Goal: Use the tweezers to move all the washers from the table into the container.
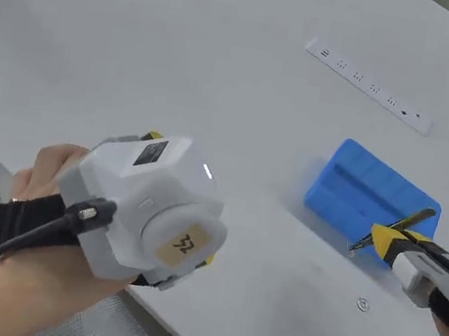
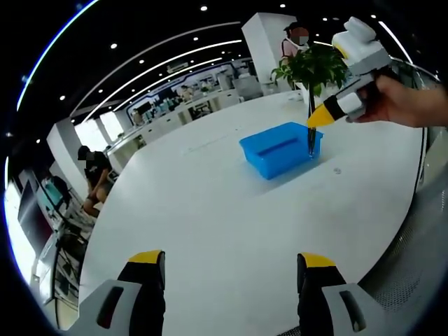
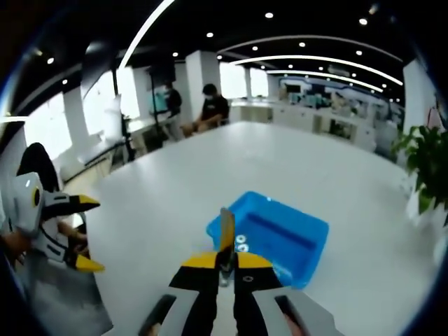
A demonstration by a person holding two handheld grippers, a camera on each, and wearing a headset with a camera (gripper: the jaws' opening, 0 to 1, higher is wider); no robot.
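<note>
A blue container [image 1: 359, 190] sits on the white table [image 1: 181, 66]. My right gripper [image 1: 385, 238] is shut on the tweezers [image 1: 393, 226], whose tips hang over the container's near right corner. In the right gripper view the tweezers [image 3: 226, 234] point into the container [image 3: 280, 238], where two washers [image 3: 243, 243] lie. One washer [image 1: 363, 305] lies on the table just in front of the container, also seen as a washer [image 2: 337, 170] in the left gripper view. My left gripper [image 1: 176, 199] hovers at the table's near edge, open [image 2: 231, 269] and holding nothing.
A white power strip [image 1: 367, 86] lies farther back on the table. The table's near edge runs under the left gripper. A potted plant [image 2: 315, 66] stands beyond the container, and people sit at distant benches.
</note>
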